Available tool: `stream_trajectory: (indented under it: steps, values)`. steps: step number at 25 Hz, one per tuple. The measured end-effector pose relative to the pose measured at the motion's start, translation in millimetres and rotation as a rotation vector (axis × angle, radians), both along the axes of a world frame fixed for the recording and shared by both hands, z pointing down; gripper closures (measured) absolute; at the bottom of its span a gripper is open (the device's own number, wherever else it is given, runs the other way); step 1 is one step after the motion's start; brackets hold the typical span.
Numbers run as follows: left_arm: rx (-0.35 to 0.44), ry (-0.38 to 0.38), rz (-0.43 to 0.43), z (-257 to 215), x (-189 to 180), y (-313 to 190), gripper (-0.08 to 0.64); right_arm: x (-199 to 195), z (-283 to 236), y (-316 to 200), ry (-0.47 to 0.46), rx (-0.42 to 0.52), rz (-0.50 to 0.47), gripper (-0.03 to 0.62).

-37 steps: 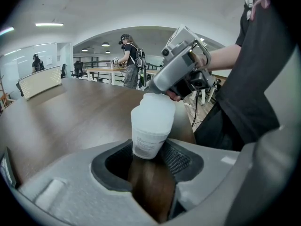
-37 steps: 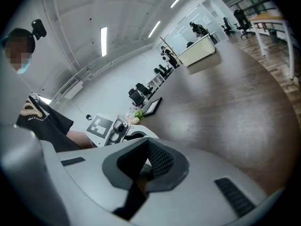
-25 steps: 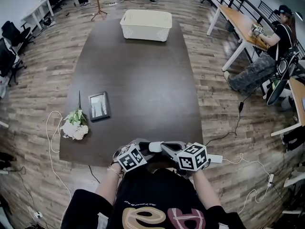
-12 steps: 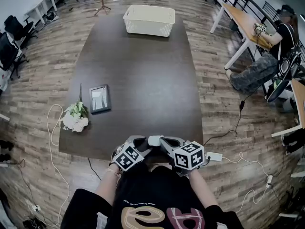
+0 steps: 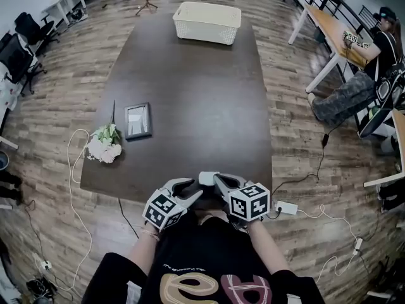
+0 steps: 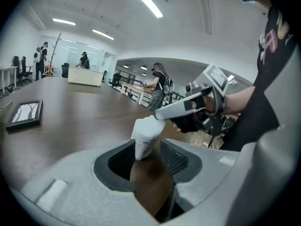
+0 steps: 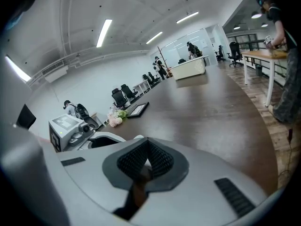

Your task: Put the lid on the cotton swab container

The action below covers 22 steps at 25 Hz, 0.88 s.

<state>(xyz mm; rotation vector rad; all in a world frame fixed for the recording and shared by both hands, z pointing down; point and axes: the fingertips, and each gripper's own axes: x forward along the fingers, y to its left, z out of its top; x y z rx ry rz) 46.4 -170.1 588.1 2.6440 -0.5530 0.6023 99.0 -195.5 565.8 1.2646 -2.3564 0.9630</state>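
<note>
White plastic container [image 6: 145, 140] sits tilted between my left gripper's [image 6: 146, 161] jaws. They are closing, pads not yet pressing it. My right gripper [image 7: 143, 166] is pinched on lid [image 6: 151, 123] at container's top. I judge both light, stiff, slick: hold container mid-wall, lid by rim. Work sits just inside table's [image 5: 196, 106] near edge. Bare top ahead; frame [image 5: 137, 120], flowers [image 5: 104, 147] left, basket [image 5: 207, 23] far.
</note>
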Motion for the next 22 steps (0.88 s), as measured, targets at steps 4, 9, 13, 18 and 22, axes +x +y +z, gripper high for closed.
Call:
stream_trajectory:
  steps: [4, 9, 13, 18, 22]
  values:
    - [0.056, 0.039, -0.056, -25.0, -0.2, -5.8, 0.452, -0.1, -0.7, -0.4, 0.03, 0.022, 0.007, 0.588]
    - [0.128, 0.053, -0.132, -43.0, 4.0, -19.5, 0.541, -1.4, 0.6, 0.0, 0.06, 0.046, 0.003, 0.588]
    - [0.147, 0.02, -0.129, -43.4, 20.2, -19.5, 0.552, -2.1, -0.7, 0.2, 0.097, 0.062, -0.007, 0.586]
    - [0.18, -0.048, -0.093, -31.7, 30.0, -18.6, 0.552, -2.1, -1.0, 0.7, 0.091, 0.071, 0.026, 0.586]
    - [0.143, -0.004, -0.092, -31.6, 30.2, -19.9, 0.552, -2.1, -1.5, 1.2, 0.125, 0.091, 0.015, 0.586]
